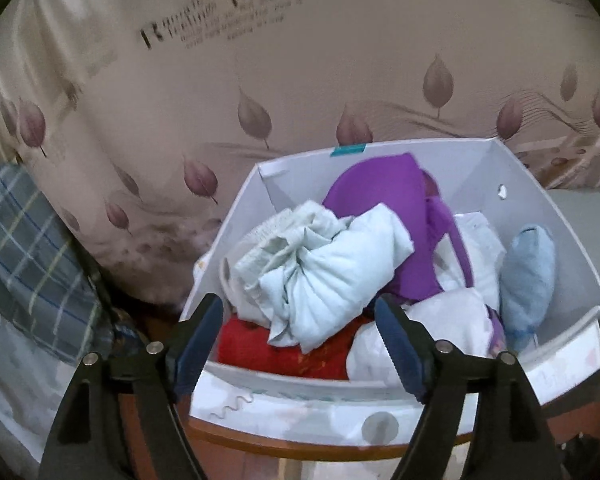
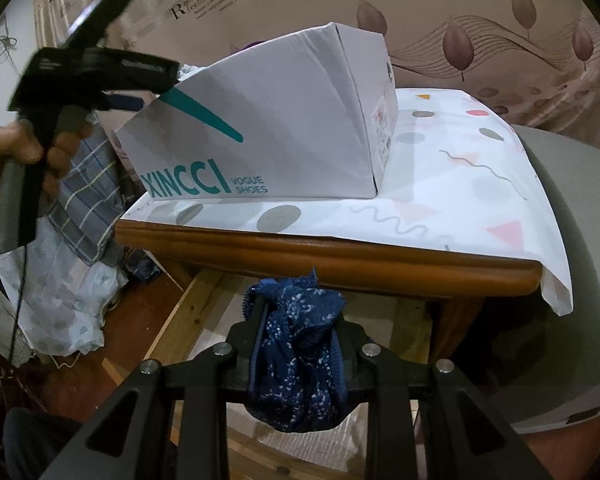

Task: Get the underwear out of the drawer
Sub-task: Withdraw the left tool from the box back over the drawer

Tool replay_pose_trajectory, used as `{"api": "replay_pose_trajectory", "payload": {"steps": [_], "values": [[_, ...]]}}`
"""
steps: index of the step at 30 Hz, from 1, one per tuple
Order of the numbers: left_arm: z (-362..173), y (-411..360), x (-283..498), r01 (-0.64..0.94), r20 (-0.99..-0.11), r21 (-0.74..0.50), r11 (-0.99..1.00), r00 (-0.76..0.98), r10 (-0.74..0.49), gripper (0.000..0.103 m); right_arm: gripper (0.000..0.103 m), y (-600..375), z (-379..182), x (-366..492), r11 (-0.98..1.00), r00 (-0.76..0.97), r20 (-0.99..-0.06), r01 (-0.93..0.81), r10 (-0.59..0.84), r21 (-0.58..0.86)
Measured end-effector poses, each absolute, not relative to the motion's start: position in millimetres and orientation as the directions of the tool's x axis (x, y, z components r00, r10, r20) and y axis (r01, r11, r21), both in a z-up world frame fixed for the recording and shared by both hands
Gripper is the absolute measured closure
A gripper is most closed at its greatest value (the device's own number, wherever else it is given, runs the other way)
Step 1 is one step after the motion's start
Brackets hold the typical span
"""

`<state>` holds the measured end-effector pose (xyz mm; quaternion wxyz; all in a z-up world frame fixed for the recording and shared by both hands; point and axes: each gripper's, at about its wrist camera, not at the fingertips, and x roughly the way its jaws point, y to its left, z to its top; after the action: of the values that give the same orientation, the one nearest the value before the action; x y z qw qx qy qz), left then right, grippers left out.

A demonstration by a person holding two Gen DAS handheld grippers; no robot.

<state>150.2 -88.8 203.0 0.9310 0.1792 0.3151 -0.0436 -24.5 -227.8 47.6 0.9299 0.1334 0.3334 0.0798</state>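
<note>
A white shoe box [image 1: 560, 240] serves as the drawer and stands open-topped on the table. It holds a crumpled pale blue garment [image 1: 328, 264], a purple bra [image 1: 380, 188], a red cloth [image 1: 260, 348], white pieces [image 1: 432, 328] and a light blue item [image 1: 528, 268]. My left gripper [image 1: 298, 304] hovers open over the box's near end, its jaws either side of the pale blue garment without touching it. In the right wrist view the box [image 2: 280, 120] shows from the side, and my right gripper [image 2: 300, 308] is shut on dark blue patterned underwear [image 2: 300, 352], below the table edge.
A white patterned cloth [image 2: 460, 184] covers the table, which has a brown wooden edge [image 2: 300, 256]. A leaf-print curtain [image 1: 300, 60] hangs behind. Plaid fabric [image 1: 24, 232] lies left of the box. A person's hand [image 2: 16, 152] grips the left gripper's handle.
</note>
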Motion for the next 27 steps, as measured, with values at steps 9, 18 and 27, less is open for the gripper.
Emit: {"api": "replay_pose_trajectory", "payload": {"steps": [9,18,27], "values": [[202,-58,99,0.162,-0.576,0.264,0.951,0.817,0.021,0.025,0.076,-222,41,-21,0.96,0.752,-0.62,-0.059,0.224,0.275],[137,1,56,-0.001,-0.566,0.265,0.964,0.809,0.157,0.021,0.076,-216,36,-32,0.977,0.757,-0.632,-0.034,0.163,0.211],[81,44,55,-0.115,-0.6,0.251,0.961,0.761,0.247,0.019,0.076,-211,53,-43,0.981,0.758,-0.644,0.028,0.105,0.193]]}}
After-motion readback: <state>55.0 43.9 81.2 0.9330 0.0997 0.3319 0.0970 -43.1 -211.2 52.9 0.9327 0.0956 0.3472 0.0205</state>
